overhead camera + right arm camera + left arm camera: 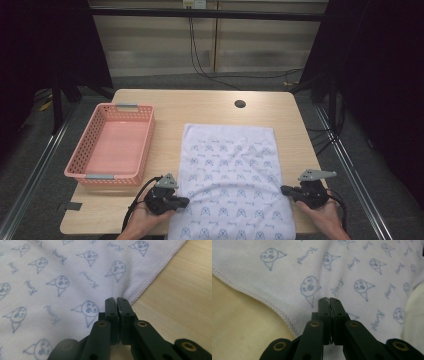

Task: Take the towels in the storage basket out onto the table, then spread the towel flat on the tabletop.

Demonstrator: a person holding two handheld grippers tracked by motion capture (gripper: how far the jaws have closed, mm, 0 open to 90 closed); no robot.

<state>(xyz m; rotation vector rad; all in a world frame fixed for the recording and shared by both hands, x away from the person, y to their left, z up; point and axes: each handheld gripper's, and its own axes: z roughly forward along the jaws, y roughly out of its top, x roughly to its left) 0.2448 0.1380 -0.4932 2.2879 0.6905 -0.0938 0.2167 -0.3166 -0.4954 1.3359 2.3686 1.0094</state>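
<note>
A white towel (230, 160) printed with small blue faces lies spread on the wooden table (170, 107), its near end hanging over the front edge. My left gripper (186, 201) sits at the towel's left hem, jaws pressed together with a thin sliver of cloth pinched at the tips (329, 299); the stitched hem of the towel (352, 270) runs under them. My right gripper (284, 190) is at the right hem, also shut with the towel (62, 277) nipped between its tips (116, 299). A low ridge of cloth arches between the two grippers.
A pink plastic basket (82, 145) stands with nothing in it at the table's left side. A round hole (240, 104) is in the tabletop beyond the towel. A strip of dark tape (73, 206) marks the near left corner. Cables run across the floor behind.
</note>
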